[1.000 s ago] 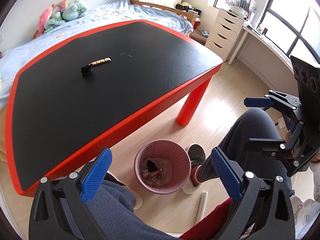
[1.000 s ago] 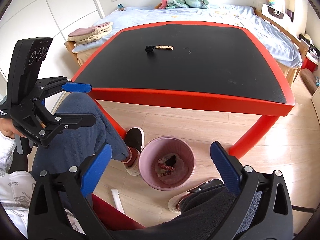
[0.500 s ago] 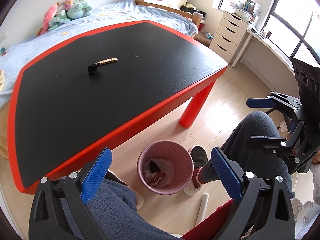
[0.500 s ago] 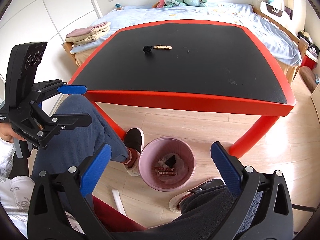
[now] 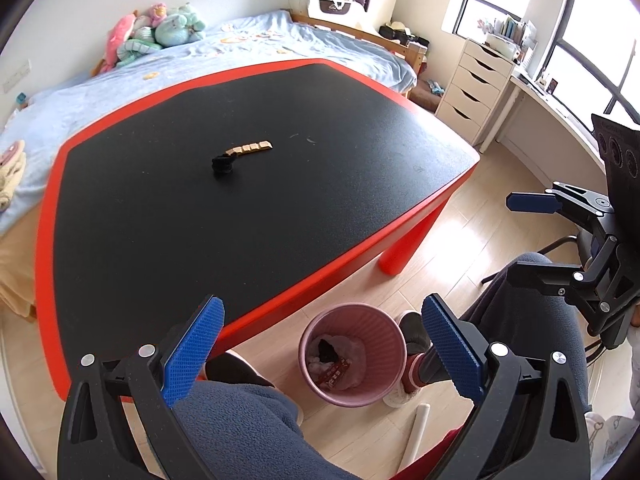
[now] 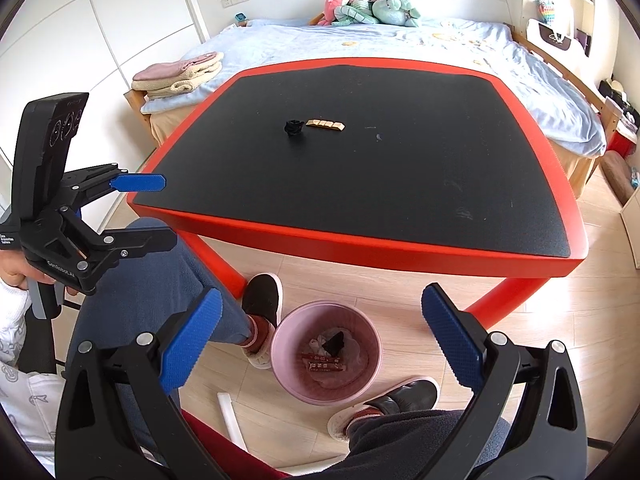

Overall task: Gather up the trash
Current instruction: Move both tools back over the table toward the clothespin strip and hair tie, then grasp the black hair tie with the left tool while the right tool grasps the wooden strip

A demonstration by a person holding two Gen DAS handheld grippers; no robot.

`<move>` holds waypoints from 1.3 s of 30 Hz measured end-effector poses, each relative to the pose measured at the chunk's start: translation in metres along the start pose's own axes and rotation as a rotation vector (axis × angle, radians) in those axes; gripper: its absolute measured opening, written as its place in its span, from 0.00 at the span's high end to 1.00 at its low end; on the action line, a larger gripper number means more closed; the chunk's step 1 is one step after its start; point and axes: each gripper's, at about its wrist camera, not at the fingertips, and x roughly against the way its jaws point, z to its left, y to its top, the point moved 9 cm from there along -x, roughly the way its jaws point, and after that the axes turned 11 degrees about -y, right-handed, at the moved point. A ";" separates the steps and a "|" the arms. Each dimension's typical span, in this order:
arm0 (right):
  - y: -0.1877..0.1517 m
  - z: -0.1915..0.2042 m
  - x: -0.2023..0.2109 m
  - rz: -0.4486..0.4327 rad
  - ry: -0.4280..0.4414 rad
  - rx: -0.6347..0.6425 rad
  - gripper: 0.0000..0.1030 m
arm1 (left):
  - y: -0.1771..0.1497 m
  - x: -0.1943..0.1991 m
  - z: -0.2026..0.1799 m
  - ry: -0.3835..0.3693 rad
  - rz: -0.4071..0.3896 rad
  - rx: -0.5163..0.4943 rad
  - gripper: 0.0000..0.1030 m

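Note:
A crumpled black scrap and a tan segmented strip lie side by side mid-table on the black, red-rimmed table. A pink bin stands on the floor below the near edge, holding wrappers and crumpled paper. My left gripper is open and empty, above my lap near the bin. My right gripper is open and empty too.
My legs and slippers flank the bin. A white tube lies on the wood floor. A bed with plush toys stands behind the table, a white drawer unit at the right by the window.
Both grippers have risen and tipped back a little, so the table shows more and the bin sits lower in view. Both stay open and empty.

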 end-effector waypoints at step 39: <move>0.139 -0.009 -0.166 0.083 0.004 0.189 0.04 | 0.092 -0.078 0.122 0.094 0.027 0.054 0.08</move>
